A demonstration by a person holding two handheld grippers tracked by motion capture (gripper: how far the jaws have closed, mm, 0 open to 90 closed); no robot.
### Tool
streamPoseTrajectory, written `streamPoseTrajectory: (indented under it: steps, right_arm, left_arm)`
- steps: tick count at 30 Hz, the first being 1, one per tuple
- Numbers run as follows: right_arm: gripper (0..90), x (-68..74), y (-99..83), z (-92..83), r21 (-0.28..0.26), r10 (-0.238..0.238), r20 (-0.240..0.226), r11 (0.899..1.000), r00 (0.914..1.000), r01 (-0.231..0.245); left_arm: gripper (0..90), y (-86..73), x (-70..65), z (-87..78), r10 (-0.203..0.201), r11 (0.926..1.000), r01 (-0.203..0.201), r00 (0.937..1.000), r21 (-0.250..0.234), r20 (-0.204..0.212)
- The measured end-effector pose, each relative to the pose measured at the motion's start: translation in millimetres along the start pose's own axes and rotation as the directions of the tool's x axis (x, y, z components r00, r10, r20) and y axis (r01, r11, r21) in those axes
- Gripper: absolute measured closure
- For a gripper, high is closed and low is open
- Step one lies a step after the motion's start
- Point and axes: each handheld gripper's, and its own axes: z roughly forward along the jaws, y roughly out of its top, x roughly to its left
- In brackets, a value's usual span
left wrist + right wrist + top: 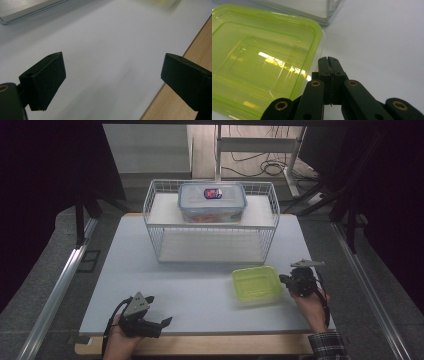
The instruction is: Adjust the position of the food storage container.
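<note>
**Right jaws closed beside green tub**

The right gripper has its jaws pressed together on nothing, just beside the green container. The left gripper rests wide apart near the table's front edge. Behind, a wire basket holds a lidded box.

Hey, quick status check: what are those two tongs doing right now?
Left tongs open, empty. Right tongs shut, beside green container. Lidded box on wire rack. Nothing between.

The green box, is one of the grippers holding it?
No. The right gripper has its jaws shut together on nothing, just beside the green box. The left gripper is open over bare table.
</note>
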Motion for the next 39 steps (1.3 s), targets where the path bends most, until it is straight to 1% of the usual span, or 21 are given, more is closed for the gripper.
streamPoseTrajectory:
  steps: [3,9,15,18,22,24,25,29,30,31,32,36,39]
  right_arm:
    - [88.9,11.5,1.9,2.8,0.005,-0.024,-0.017,1.000,0.9996,0.024]
    - [88.9,35.5,6.3,9.3,0.009,-0.067,-0.071,0.998,0.9952,0.068]
    - [88.9,57.1,8.1,13.3,0.011,-0.113,-0.127,0.993,0.9855,0.115]
    - [88.9,64.4,8.5,14.3,0.011,-0.122,-0.151,0.992,0.9810,0.125]
    - [88.8,72.4,8.6,16.1,0.025,-0.148,-0.164,0.988,0.9754,0.154]
    - [87.0,73.0,8.5,16.2,0.031,-0.169,-0.156,0.984,0.9732,0.176]
    - [85.0,72.0,8.4,15.4,0.026,-0.178,-0.153,0.983,0.9721,0.184]
    - [73.6,67.1,6.8,8.0,0.001,-0.226,-0.093,0.974,0.9697,0.227]
    - [70.6,65.3,6.1,6.1,-0.004,-0.228,-0.084,0.974,0.9701,0.228]
    - [66.7,62.6,5.0,3.3,-0.015,-0.213,-0.084,0.977,0.9735,0.212]
    - [64.0,61.0,4.5,1.6,-0.021,-0.204,-0.086,0.979,0.9751,0.203]
    - [51.6,54.7,3.0,-6.8,-0.049,-0.176,-0.083,0.984,0.9809,0.172]
    - [42.9,49.8,1.7,-12.4,-0.070,-0.136,-0.104,0.989,0.9853,0.129]
  left_arm:
    - [5.7,-0.2,0.3,0.3,0.002,1.0000,-0.002,1.0000,0.005,-0.001]
    - [5.7,-0.3,0.3,0.6,0.002,1.0000,-0.002,1.0000,0.006,0.001]
    - [5.7,-0.1,-0.1,0.5,0.004,1.0000,-0.004,1.0000,0.006,0.001]
    - [5.8,0.0,-0.2,0.4,0.004,1.0000,-0.004,1.0000,0.005,0.001]
    - [5.8,0.0,-0.6,0.5,0.004,1.0000,-0.004,1.0000,0.006,0.003]
    - [5.8,0.1,-0.7,0.3,0.007,1.0000,-0.007,1.0000,0.006,0.002]
    - [5.8,0.1,-0.8,0.1,0.008,1.0000,-0.008,1.0000,0.006,0.003]
    - [5.8,0.1,-1.0,0.0,0.011,0.9999,-0.011,0.9999,0.006,0.003]
    - [5.8,0.1,-1.3,0.1,0.011,0.9999,-0.011,0.9999,0.006,0.004]
    - [5.8,0.1,-1.4,0.1,0.012,0.9999,-0.012,0.9999,0.006,0.004]
    - [5.8,0.2,-1.6,0.0,0.013,0.9999,-0.013,0.9999,0.006,0.004]
    - [5.8,0.4,-2.0,-0.5,0.017,0.9998,-0.017,0.9999,0.006,0.000]
    - [5.8,0.3,-2.2,-0.5,0.017,0.9998,-0.017,0.9999,0.007,0.000]
